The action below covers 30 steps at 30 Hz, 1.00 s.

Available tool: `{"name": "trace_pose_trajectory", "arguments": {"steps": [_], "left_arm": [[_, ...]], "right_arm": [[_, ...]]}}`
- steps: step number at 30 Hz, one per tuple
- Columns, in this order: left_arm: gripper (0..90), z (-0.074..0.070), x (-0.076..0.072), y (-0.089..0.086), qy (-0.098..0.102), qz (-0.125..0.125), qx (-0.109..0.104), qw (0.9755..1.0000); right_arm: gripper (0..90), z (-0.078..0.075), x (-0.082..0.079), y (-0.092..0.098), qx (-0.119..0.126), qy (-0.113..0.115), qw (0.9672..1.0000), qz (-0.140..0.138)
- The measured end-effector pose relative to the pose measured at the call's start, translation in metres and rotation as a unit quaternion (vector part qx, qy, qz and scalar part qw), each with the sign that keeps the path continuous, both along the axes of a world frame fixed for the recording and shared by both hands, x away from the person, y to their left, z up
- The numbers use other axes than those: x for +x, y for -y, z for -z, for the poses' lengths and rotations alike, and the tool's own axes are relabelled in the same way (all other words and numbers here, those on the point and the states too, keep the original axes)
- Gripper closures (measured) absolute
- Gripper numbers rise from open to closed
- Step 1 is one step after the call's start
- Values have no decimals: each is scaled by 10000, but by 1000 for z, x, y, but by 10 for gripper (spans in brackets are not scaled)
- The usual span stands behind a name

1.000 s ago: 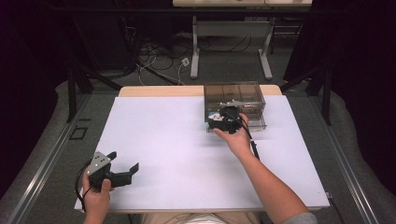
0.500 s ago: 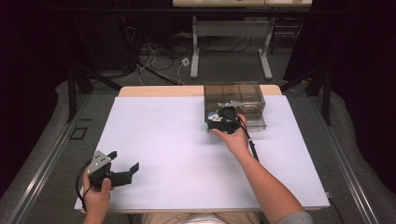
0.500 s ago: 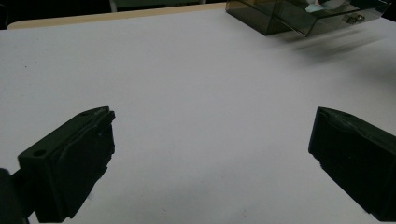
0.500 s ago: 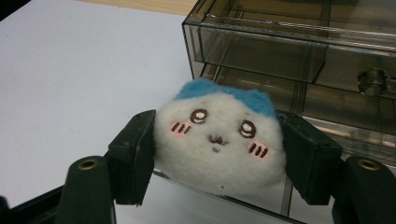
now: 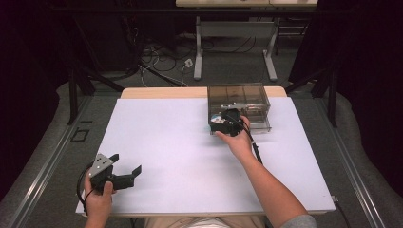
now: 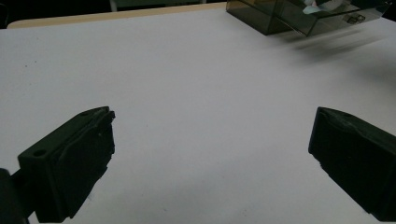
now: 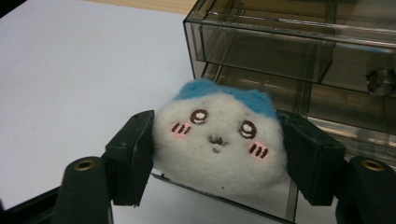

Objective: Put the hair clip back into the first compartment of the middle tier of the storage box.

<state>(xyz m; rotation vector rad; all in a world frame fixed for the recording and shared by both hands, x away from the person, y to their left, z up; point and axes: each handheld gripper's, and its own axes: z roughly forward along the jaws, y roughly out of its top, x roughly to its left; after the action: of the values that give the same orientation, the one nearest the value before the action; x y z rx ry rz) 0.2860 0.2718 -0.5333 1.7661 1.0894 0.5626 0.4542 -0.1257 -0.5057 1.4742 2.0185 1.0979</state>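
One toy in hand, not yet stowed.
Your right gripper (image 7: pixel 217 163) jaws, just easing, grasp the plush toy (image 7: pixel 219 142) over the open drawer (image 7: pixel 224 198) of the smoked drawer box (image 5: pixel 240 97); your left gripper (image 6: pixel 210 154) jaws stand released over the counter (image 5: pixel 161 137).

A white table (image 5: pixel 161 142) with a pale wooden far edge (image 5: pixel 161 92) stands on a grey floor (image 5: pixel 43 156). Beyond it, the metal legs of a second table (image 5: pixel 235 35) rise amid loose cables (image 5: pixel 157 59) on the floor. Dark curtains (image 5: pixel 366 71) close off both sides. Light falls evenly from above, and the room behind stays dim.
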Motion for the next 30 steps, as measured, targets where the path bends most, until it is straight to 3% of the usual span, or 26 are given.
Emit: {"name": "trace_pose_trajectory", "arguments": {"steps": [6, 23, 30], "left_arm": [[4, 0, 0, 0, -9, -3, -3, 10000], [4, 0, 0, -1, -6, -16, 5, 10000], [4, 0, 0, -1, -3, -17, 4, 10000]], "right_arm": [[243, -1, 0, -1, -27, 53, 10000, 53], [236, -10, -5, 6, 119, 134, 9998, 120], [216, -15, -10, 7, 108, 244, 9996, 3]]}}
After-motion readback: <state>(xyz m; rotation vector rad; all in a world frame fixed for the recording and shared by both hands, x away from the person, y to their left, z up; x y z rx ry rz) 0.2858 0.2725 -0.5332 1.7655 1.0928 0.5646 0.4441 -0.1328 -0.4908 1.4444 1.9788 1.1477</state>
